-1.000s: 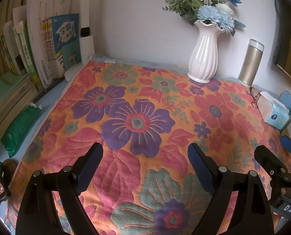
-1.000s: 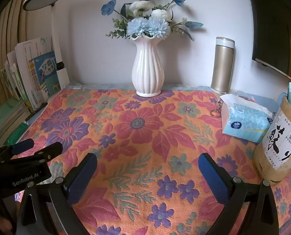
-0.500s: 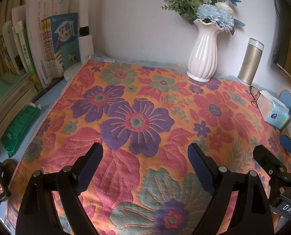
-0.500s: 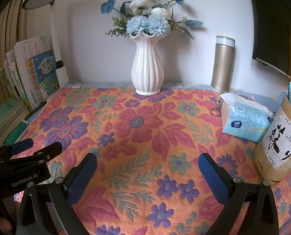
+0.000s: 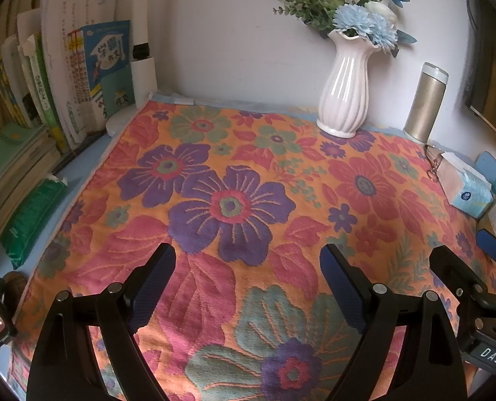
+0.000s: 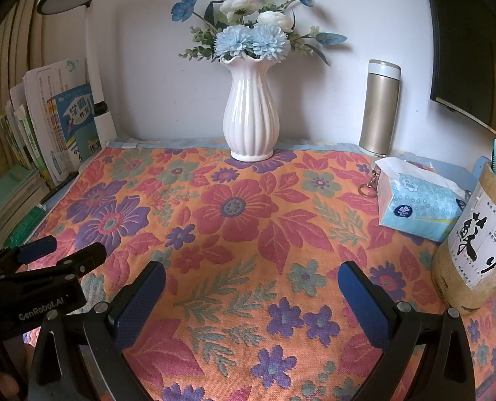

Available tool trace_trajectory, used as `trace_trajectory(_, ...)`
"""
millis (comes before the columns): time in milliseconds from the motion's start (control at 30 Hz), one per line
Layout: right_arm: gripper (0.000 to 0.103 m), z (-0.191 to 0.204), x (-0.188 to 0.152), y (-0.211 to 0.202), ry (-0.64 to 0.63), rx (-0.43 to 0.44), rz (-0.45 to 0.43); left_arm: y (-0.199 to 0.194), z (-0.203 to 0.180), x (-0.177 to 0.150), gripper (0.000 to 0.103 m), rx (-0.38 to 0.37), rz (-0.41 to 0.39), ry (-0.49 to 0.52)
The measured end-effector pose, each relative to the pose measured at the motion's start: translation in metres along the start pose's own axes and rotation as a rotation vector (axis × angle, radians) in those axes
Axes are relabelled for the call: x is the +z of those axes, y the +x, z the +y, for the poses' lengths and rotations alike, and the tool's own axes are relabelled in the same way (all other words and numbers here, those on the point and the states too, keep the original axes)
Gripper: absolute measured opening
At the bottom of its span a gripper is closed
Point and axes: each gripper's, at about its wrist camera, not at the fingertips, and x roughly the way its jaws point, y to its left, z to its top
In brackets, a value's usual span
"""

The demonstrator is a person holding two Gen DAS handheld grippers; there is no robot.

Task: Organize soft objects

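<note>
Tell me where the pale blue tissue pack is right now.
The pale blue tissue pack lies at the right edge of the floral cloth in the right wrist view, between the gold flask and the tan pen holder.

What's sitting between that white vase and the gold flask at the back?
Nothing stands between the vase and the flask: only the floral cloth, a strip of blue mat and bare wall, clearest in the right wrist view.

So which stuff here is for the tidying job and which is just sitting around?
For the job:
flowery orange woven cloth
left gripper, open
right gripper, open

Just sitting around:
white ribbed vase
gold metal flask
blue tissue pack
upright books
</note>
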Motion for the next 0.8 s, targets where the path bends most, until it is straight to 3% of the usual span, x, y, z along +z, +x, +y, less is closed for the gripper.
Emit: trace_trajectory(800, 0.103, -0.0009, -0.0002, 0.0005, 0.001, -0.001, -0.001, 0.0005, -0.0017, -0.0005, 0.087, -0.003, 0.005, 0.013)
